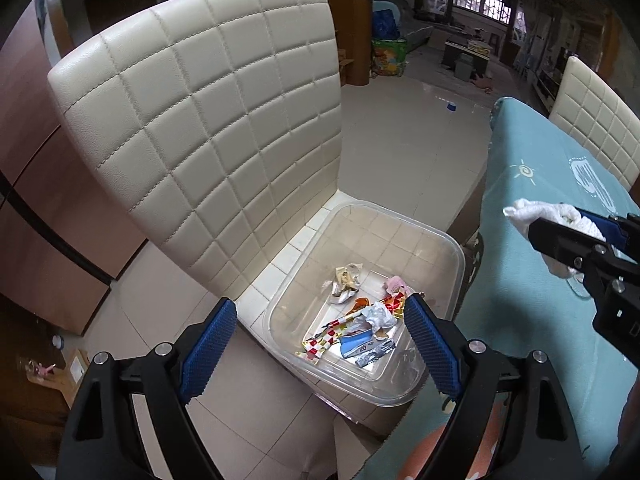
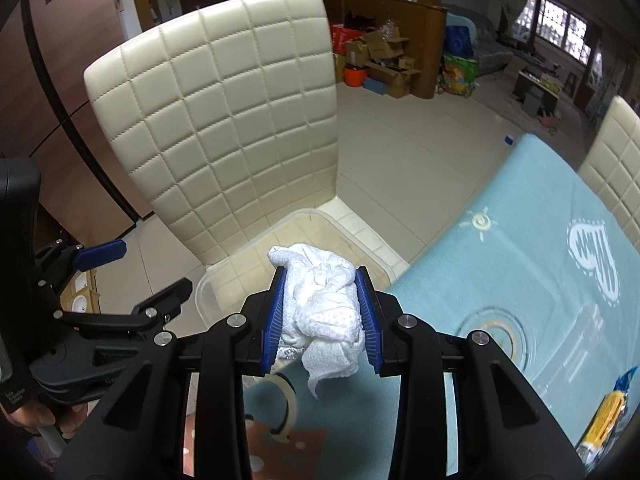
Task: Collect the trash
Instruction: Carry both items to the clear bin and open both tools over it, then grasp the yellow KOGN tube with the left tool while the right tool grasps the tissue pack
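Right gripper [image 2: 320, 312] is clamped on a crumpled white paper towel [image 2: 322, 312]; both blue pads [image 2: 276, 320] press into its sides, and a loose flap hangs below them. From the left wrist view the same towel [image 1: 548, 216] shows at the far right, held above the table's light blue cloth [image 1: 532, 280].

Left gripper [image 1: 316, 344] holds nothing, its blue pads wide apart. It hangs over the near edge of a clear plastic tub [image 1: 452, 276]. In the right wrist view this gripper [image 2: 132, 276] sits at the left, open, with part of a hand [image 2: 36, 416] on its handle.

The tub rests on the seat of a cream quilted chair [image 1: 208, 120], which stands left of the table. Inside the tub lies collected trash: a red-and-white checked wrapper [image 1: 332, 332], a crumpled silver foil [image 1: 376, 316], a blue-and-white packet [image 1: 356, 344], a pink scrap [image 1: 396, 284], and a brownish wrapper [image 1: 348, 276] farther in.

In the right wrist view the tub [image 2: 224, 280] lies just beyond the towel, partly hidden by it. A roll of clear tape [image 2: 286, 404] lies on the cloth [image 2: 500, 280] beneath the gripper, and a yellow-and-blue packet [image 2: 604, 416] lies at the near right edge. A second cream chair [image 2: 616, 172] stands on the table's right side.
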Motion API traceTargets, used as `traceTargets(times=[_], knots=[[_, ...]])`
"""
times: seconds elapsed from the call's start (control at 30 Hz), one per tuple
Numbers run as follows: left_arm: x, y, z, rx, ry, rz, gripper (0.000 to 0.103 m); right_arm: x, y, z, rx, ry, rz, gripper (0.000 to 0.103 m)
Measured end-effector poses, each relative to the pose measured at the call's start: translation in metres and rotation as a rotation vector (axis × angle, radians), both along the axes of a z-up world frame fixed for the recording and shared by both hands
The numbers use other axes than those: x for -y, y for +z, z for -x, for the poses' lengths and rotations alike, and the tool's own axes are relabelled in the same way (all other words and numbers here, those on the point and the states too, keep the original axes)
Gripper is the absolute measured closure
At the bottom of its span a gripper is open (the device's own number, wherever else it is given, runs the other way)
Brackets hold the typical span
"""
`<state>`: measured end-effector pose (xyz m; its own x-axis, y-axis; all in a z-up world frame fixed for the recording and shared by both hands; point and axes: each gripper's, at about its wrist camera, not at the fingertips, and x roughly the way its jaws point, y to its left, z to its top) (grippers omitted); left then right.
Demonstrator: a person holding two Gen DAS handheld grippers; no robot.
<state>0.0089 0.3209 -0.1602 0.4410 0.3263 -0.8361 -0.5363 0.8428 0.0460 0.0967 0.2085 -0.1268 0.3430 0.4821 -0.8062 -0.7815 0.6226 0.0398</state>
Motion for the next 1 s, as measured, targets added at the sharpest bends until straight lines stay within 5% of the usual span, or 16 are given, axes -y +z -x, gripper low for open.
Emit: traceTargets(times=[0.1,0.13,0.17,0.23,0.63,1.0], knots=[[-0.002,0.001,0.003,0.003,0.007,-0.006,0.019,-0.007,0.005,0.000,0.009,0.014,-0.012,0.065],[-0.002,0.001,0.004,0.005,0.010,-0.007,0.019,-0.008,0.007,0.000,0.016,0.014,-0.023,0.054],[-0.003,0.002,0.005,0.007,0.013,-0.007,0.019,-0.007,0.010,0.000,0.031,0.006,-0.038,0.027],[-0.004,0.003,0.006,0.009,0.018,-0.005,0.019,-0.002,0.017,0.002,0.067,-0.025,-0.071,0.011],[0.032,0.019,-0.007,0.061,-0.098,-0.002,0.019,0.053,0.019,0.008,0.056,-0.136,-0.041,0.013],[0.148,0.041,-0.040,0.065,-0.339,-0.016,0.019,0.210,0.021,0.008,0.044,-0.436,-0.075,0.013]])
